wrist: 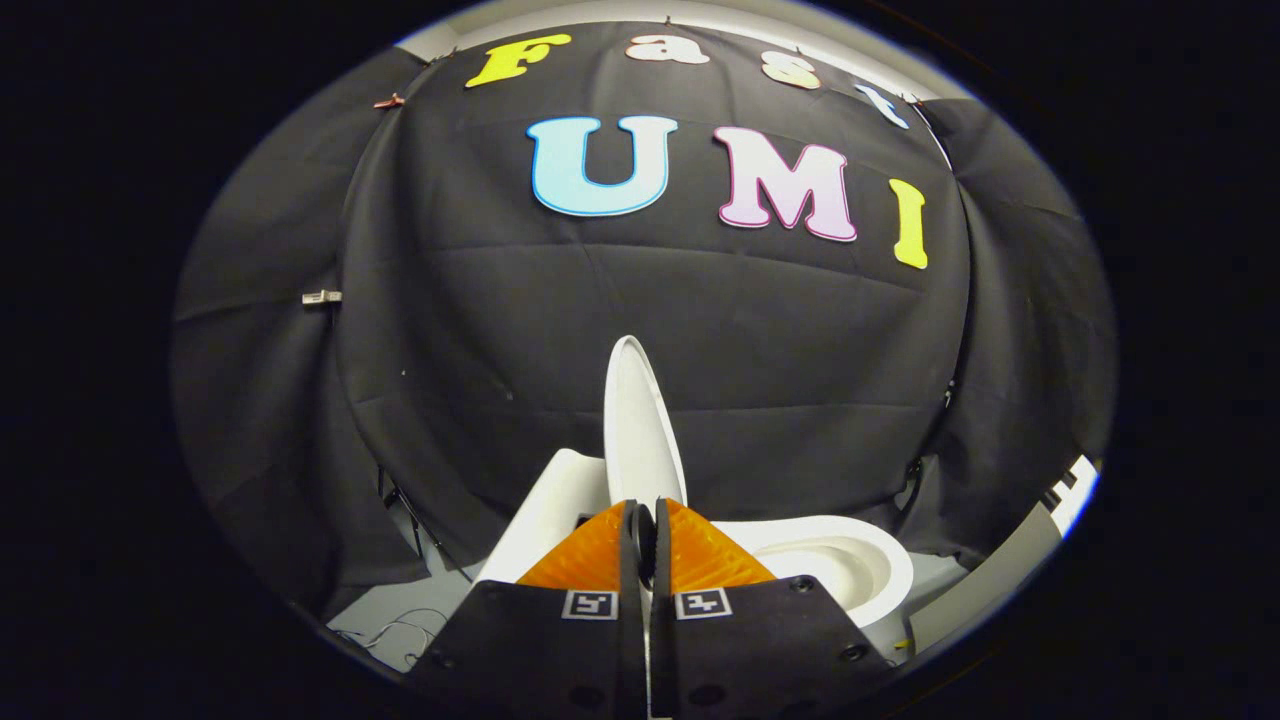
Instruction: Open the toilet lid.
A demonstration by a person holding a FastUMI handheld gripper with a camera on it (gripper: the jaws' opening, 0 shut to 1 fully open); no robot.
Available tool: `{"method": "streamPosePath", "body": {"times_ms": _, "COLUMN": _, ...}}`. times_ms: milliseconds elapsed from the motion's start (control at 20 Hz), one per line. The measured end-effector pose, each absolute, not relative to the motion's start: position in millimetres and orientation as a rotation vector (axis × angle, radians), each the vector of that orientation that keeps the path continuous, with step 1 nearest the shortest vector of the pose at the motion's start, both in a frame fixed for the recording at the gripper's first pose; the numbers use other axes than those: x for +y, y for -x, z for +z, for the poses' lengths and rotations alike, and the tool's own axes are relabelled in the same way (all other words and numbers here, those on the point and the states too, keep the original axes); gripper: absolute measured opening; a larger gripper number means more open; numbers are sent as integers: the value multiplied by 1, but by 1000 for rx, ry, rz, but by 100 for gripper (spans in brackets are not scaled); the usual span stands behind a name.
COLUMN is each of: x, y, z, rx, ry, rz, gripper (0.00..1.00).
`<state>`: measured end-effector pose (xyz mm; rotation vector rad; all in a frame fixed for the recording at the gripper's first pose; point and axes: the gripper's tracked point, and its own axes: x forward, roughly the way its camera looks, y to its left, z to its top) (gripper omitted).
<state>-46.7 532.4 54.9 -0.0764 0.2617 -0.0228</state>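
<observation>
The white toilet lid (640,420) stands raised, almost upright, and I see it edge-on rising straight ahead of the fingers. My gripper (643,520) is shut on the lid's lower edge, which sits pinched in the thin gap between the two fingers. To the right of the fingers the open toilet bowl (850,570) shows its white rim and hollow. The white tank (550,500) lies to the left of the lid, partly hidden behind the fingers.
The black cloth wall hangs close behind the toilet. A grey floor (400,610) with thin cables lies at the lower left. A pale panel edge (1010,570) stands at the right beyond the bowl.
</observation>
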Motion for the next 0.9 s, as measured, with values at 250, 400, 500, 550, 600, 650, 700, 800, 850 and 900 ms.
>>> {"method": "streamPosePath", "body": {"times_ms": 250, "x": 538, "y": 48, "z": 59, "rx": 265, "ry": 71, "rz": 9, "gripper": 22}}
{"method": "streamPosePath", "body": {"times_ms": 400, "x": 547, "y": 46, "z": 58, "rx": 281, "ry": 66, "rz": 64, "gripper": 62}}
{"method": "streamPosePath", "body": {"times_ms": 500, "x": 541, "y": 49, "z": 59, "rx": 280, "ry": 81, "rz": 53, "gripper": 99}}
{"method": "streamPosePath", "body": {"times_ms": 550, "x": 538, "y": 48, "z": 61, "rx": 269, "ry": 92, "rz": 48, "gripper": 99}}
{"method": "streamPosePath", "body": {"times_ms": 600, "x": 536, "y": 48, "z": 62, "rx": 260, "ry": 96, "rz": 45, "gripper": 99}}
{"method": "streamPosePath", "body": {"times_ms": 650, "x": 535, "y": 48, "z": 63, "rx": 258, "ry": 97, "rz": 50, "gripper": 99}}
{"method": "streamPosePath", "body": {"times_ms": 700, "x": 536, "y": 48, "z": 64, "rx": 254, "ry": 98, "rz": 56, "gripper": 99}}
{"method": "streamPosePath", "body": {"times_ms": 800, "x": 532, "y": 52, "z": 71, "rx": 240, "ry": 92, "rz": 65, "gripper": 99}}
{"method": "streamPosePath", "body": {"times_ms": 850, "x": 531, "y": 54, "z": 78, "rx": 228, "ry": 86, "rz": 69, "gripper": 99}}
{"method": "streamPosePath", "body": {"times_ms": 900, "x": 529, "y": 56, "z": 83, "rx": 217, "ry": 80, "rz": 75, "gripper": 99}}
